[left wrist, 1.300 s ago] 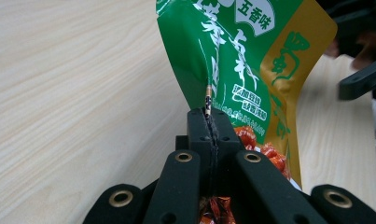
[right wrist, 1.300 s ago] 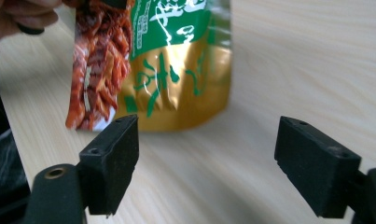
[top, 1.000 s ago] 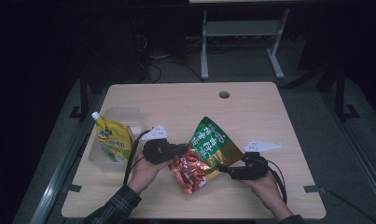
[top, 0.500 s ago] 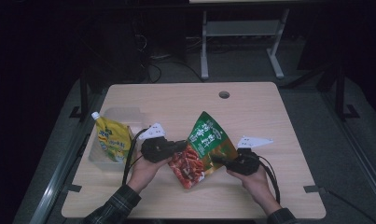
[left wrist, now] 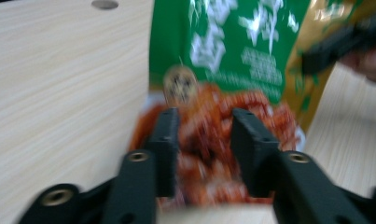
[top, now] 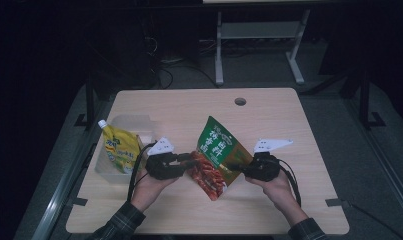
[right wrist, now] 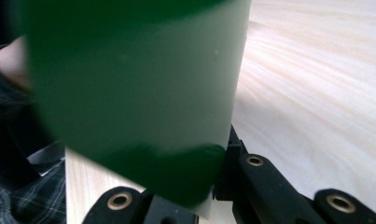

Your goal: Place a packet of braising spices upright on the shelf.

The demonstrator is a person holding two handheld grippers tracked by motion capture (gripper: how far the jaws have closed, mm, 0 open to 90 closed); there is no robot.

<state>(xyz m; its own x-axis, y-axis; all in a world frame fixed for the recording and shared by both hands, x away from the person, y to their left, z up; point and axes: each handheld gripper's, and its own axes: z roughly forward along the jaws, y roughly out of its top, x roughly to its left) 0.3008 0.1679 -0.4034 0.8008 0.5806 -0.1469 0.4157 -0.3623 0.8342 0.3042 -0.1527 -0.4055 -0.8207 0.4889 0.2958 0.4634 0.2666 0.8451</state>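
While the green snack bag hangs tilted above the middle of the table, we have it between our 2 grippers, so the pick-up looks done and the carrying or handing-over is what remains. Our right gripper is clamped on the bag's right edge; in the right gripper view the green back of the bag rises from between its jaws, pinched low down. Our left gripper sits at the bag's lower left corner, over the red printed part. In the left gripper view its jaws stand apart with the red print seen between them, so we judge it has not closed on the bag yet, though the blur keeps us from being sure whether the pads touch the foil. A yellow spout pouch already leans in the clear bin at the table's left side. If the bag is bound for that bin too, we reckon the left gripper must take hold first, then the bag travels left. That leaves roughly half the work ahead.
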